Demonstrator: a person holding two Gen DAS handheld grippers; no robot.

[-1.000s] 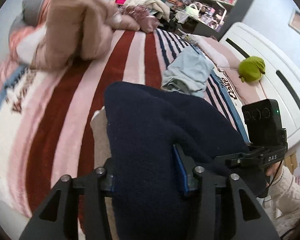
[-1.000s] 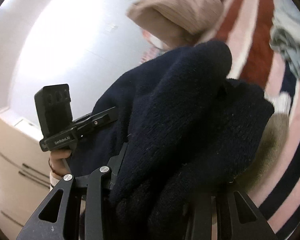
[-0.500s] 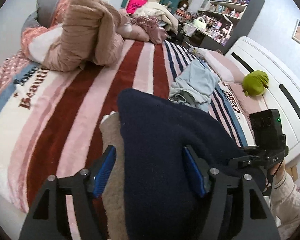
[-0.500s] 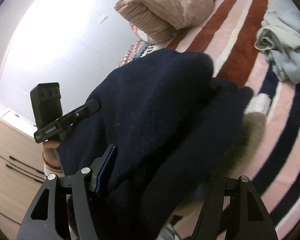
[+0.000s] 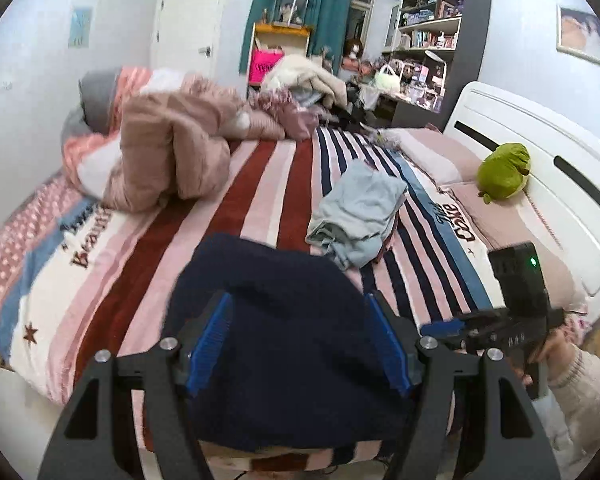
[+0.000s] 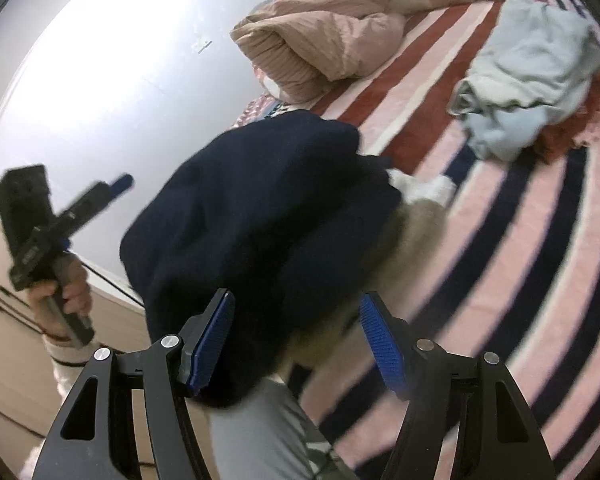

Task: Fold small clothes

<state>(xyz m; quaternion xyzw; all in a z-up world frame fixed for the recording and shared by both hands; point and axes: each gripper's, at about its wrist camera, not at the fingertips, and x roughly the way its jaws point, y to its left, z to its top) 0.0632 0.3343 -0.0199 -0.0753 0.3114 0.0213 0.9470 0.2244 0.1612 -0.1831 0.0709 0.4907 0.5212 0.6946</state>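
Note:
A folded navy blue garment (image 5: pixel 284 340) lies on the near edge of the striped bed, on top of a beige piece that shows beside it in the right wrist view (image 6: pixel 412 240). My left gripper (image 5: pixel 300 344) is open, its blue pads apart on either side of the navy garment (image 6: pixel 260 220) and above it. My right gripper (image 6: pixel 296 344) is open too, just behind the garment's near edge. Each gripper shows in the other's view: the right gripper at the right (image 5: pixel 516 320), the left gripper at the left (image 6: pixel 40 232).
A crumpled light blue garment (image 5: pixel 360 212) lies mid-bed over something red (image 6: pixel 572 128). A bunched pink quilt (image 5: pixel 172 152) sits at the far left. A green plush (image 5: pixel 504 172) rests by the white headboard (image 5: pixel 540 152). Shelves (image 5: pixel 428 48) and piled clothes stand behind.
Both grippers have opened and let go of the navy garment, then drawn back from it. The garment now rests folded on the bed.

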